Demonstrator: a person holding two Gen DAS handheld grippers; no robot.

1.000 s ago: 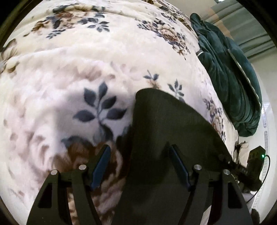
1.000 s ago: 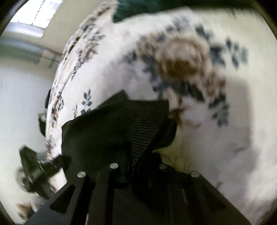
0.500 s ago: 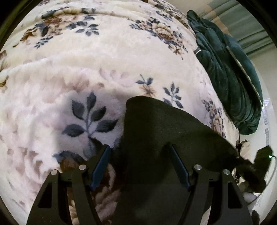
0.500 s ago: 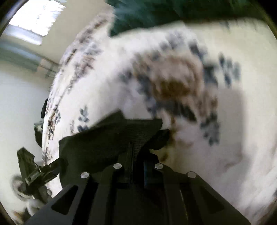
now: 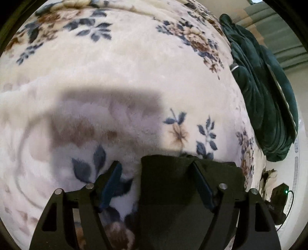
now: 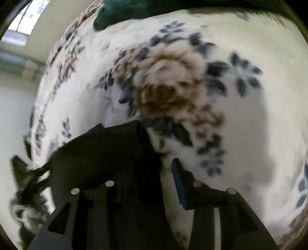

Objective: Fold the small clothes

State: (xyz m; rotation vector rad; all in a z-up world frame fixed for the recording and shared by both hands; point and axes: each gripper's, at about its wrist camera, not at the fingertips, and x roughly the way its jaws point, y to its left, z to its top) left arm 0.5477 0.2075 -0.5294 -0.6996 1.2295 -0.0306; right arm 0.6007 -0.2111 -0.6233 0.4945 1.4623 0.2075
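Observation:
A small black garment (image 5: 173, 192) lies on the floral fleece blanket (image 5: 125, 67), its folded edge toward the top of the left wrist view. My left gripper (image 5: 156, 167) stands open over it and is opening a little further. Its left pad is clear of the cloth and its right finger (image 5: 202, 186) rests on top. In the right wrist view the garment (image 6: 100, 153) drapes over and hides the left finger. The jaws of my right gripper (image 6: 156, 165) are opening. The right pad (image 6: 179, 180) stands off the cloth with a strip of blanket showing between.
A dark green quilt (image 5: 259, 96) is heaped along the bed's right side and shows in the right wrist view too (image 6: 134, 9). Beyond the bed's edge stands a black device with a green light (image 5: 281, 196). A window (image 6: 21, 17) is at the upper left.
The right gripper has let go of the bunched black cloth and its jaws have parted. The garment has slid lower in the left wrist view and lies flatter on the blanket.

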